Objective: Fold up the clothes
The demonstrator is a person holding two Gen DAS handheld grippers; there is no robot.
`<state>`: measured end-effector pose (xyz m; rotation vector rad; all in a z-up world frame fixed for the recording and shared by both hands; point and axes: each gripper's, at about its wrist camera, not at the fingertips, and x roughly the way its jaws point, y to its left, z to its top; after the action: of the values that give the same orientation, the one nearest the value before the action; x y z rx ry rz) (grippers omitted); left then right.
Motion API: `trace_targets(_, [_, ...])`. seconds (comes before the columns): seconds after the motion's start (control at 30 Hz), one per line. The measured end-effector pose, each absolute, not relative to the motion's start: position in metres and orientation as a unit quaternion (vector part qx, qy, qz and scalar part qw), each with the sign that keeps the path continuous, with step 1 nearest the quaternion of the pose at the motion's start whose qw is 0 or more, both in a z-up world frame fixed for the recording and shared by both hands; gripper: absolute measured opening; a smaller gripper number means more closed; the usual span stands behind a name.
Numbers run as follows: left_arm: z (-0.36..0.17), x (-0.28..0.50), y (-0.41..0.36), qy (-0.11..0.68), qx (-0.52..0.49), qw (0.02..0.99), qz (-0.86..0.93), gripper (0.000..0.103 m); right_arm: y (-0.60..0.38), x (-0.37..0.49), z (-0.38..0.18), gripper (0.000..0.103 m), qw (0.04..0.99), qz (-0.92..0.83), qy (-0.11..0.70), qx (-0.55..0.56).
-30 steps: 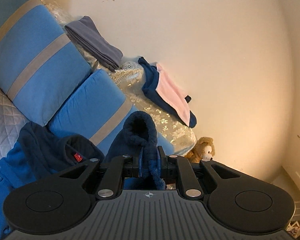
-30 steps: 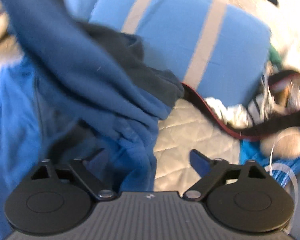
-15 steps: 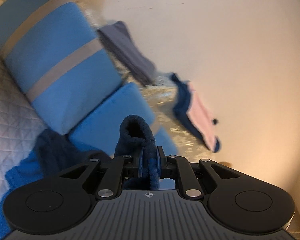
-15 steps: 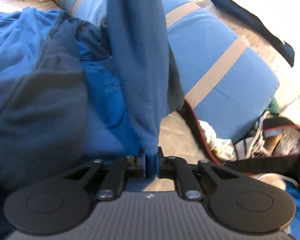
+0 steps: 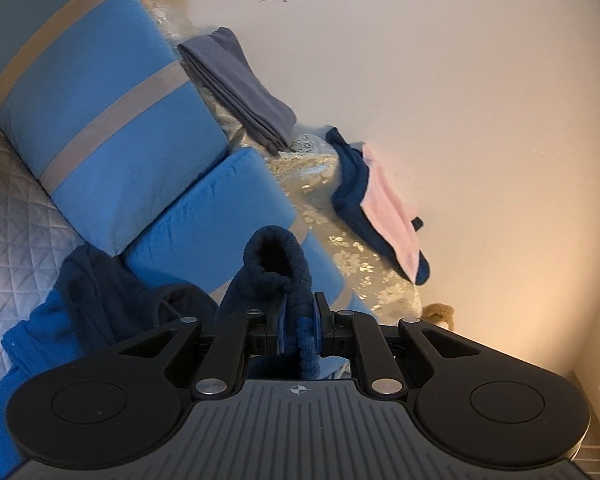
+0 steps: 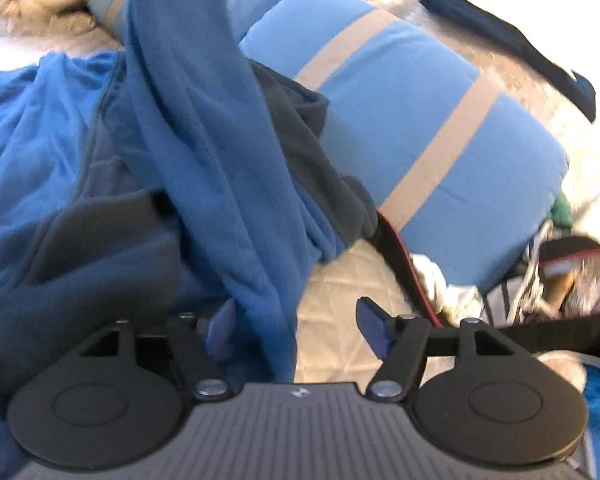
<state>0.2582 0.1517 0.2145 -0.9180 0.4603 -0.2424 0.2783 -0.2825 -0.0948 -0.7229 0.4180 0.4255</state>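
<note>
Two grippers share one garment, the blue fleece (image 6: pixel 204 152), and only one of them grips it. Your left gripper (image 5: pixel 299 322) is pinched nearly closed on a dark, fuzzy cuff-like end of the fleece (image 5: pixel 278 264), which loops up in front of the striped blue pillow (image 5: pixel 100 120). That hold probably keeps one end raised, so the cloth can hang free and be sorted out for folding.

Your right gripper (image 6: pixel 296 330) is opening: its jaws stand wide, and a band of fleece drops between them without either pad pressing on it. The cloth lies against the left pad (image 6: pixel 220 328) and clear of the right one. To me that looks like a let-go ahead of a fresh hold somewhere else on the garment.

Most of the fleece lies heaped on the quilted bed cover (image 6: pixel 332 304), below and left of the pillow (image 6: pixel 420 120) in the right wrist view. Behind the pillow, against the wall, rest a folded grey garment (image 5: pixel 240 88) and a navy and pink one (image 5: pixel 380 208).

Much stays hidden. You cannot tell sleeve from hem in the heap. The band's upper end runs out of the picture. Blur smears the clutter to the right of the pillow. A tan furry thing (image 5: pixel 440 314) peeks from behind the left gripper, mostly covered.
</note>
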Motion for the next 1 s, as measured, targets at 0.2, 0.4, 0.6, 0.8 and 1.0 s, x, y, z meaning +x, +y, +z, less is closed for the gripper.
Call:
trace_targets(0.2, [0.208,0.249,0.156,0.234,-0.427,0.867,-0.107,0.012,-0.269,0.294,-0.106,0.023,0.861,0.196,0.188,-0.431])
trace_targets(0.4, [0.151,0.222,0.170,0.285,-0.416,0.858,-0.101,0.012,-0.324,0.325,-0.089,0.019,0.917,0.203,0.247,-0.239])
trace_targets(0.6, [0.039,0.178,0.176,0.382,-0.419,0.820,-0.077,0.012,-0.397,0.366,-0.114,0.019,0.903,0.206,0.356,0.124])
trace_targets(0.8, [-0.069,0.139,0.187,0.466,-0.447,0.763,-0.028,0.012,-0.443,0.380,-0.166,0.037,0.787,0.193,0.419,0.410])
trace_targets(1.0, [-0.106,0.131,0.193,0.471,-0.477,0.742,-0.023,0.012,-0.421,0.365,-0.127,0.079,0.860,0.174,0.405,0.258])
